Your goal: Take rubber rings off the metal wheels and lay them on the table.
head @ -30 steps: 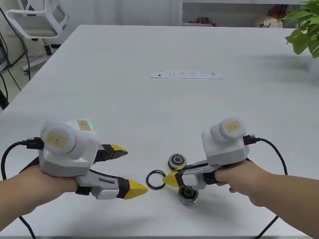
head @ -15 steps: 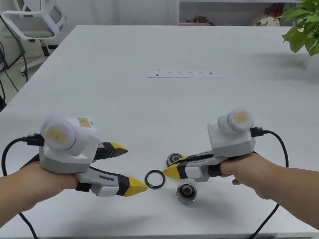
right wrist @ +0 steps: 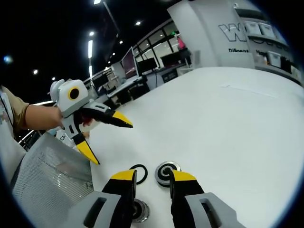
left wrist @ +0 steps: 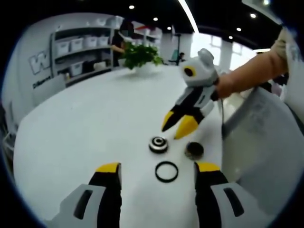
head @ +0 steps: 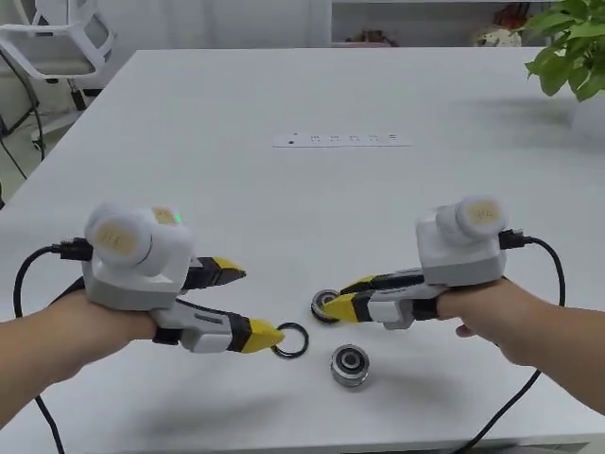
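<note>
A loose black rubber ring [head: 291, 340] lies flat on the white table [head: 312, 208]. Right of it are two metal wheels: one [head: 326, 305] at the tips of my right gripper [head: 338, 297], the other [head: 351, 365] nearer the front edge. The right gripper is open with nothing between its jaws. My left gripper [head: 251, 305] is open wide, its lower fingertip just left of the ring. In the left gripper view the ring [left wrist: 167, 171] lies just ahead of the tips, the wheels [left wrist: 158, 144] [left wrist: 194, 150] beyond. In the right gripper view a wheel [right wrist: 167, 170] sits past the tips, beside the ring [right wrist: 139, 167].
A white power strip [head: 342, 140] lies in the middle of the table. A green plant [head: 570, 47] stands at the far right corner, and an office chair [head: 59, 40] at the far left. Cables trail from both grippers toward the front edge.
My right gripper has drawn back to the right, away from the ring, which stays on the table. The left gripper's lower tip has come closer to the ring.
</note>
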Tool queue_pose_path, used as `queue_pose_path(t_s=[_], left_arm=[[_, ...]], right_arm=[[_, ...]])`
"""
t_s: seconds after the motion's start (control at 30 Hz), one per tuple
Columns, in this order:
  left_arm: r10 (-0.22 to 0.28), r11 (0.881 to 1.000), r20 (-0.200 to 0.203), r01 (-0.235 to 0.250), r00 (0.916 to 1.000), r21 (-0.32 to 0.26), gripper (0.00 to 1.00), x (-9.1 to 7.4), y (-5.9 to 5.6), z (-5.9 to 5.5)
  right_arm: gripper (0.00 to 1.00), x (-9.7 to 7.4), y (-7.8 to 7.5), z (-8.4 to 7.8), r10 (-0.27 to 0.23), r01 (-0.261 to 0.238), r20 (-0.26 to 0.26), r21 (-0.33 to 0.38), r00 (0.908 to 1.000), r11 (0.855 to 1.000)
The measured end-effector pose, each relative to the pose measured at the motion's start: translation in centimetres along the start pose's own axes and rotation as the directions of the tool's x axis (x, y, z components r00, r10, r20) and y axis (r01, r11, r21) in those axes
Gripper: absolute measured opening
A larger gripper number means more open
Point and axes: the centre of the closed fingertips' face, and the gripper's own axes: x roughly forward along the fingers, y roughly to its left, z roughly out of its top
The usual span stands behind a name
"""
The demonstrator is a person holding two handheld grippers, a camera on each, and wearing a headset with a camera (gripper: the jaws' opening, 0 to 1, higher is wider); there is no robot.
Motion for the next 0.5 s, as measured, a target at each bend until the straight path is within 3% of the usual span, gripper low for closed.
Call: queue_pose_path(t_s=[0.5], left_arm=[[-0.006,1.000,-0.014,0.006,0.9999,0.007,0.58,2.1,0.2,0.2]], right_arm=[[0.26,-0.4,-1.7,-1.6,-0.044,0.039,-0.041,-0.108,0.9982,0.993]])
